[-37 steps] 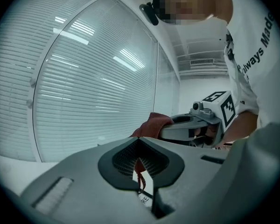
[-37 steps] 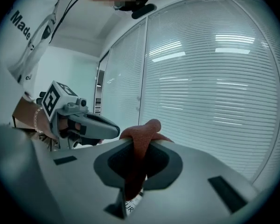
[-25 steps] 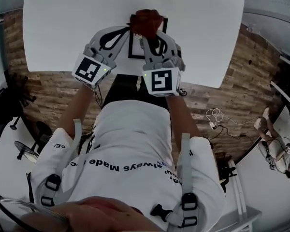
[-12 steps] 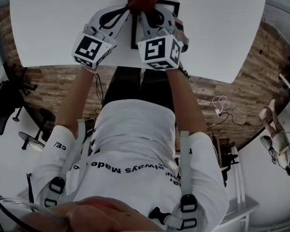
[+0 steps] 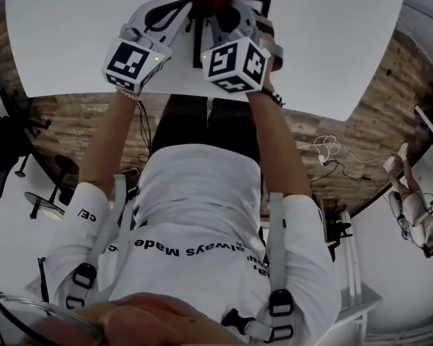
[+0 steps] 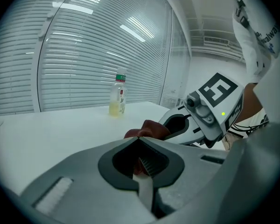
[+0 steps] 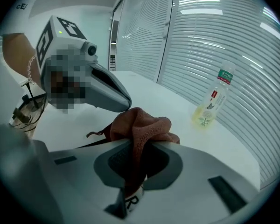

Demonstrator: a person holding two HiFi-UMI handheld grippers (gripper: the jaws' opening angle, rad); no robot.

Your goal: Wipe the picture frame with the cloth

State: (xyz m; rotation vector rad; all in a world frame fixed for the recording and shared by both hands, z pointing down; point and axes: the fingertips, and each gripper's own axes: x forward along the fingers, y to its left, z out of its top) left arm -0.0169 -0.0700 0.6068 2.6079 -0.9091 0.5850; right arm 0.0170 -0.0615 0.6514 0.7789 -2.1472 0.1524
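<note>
cloth (image 7: 141, 124): bunched just over the picture frame (image 5: 197, 52) on the table (image 5: 332, 42)
right gripper (image 7: 136, 146): clenched on the cloth
left gripper (image 6: 139, 140): pinching its other edge
step: probably readying the cloth
next: lower it flat onto the frame

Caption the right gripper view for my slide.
Right gripper shut on a reddish cloth, white table and a bottle beyond.

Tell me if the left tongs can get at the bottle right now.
Probably not yet: the left tongs are shut on the cloth. Nothing visible stands on the table between them and the bottle, though.
</note>
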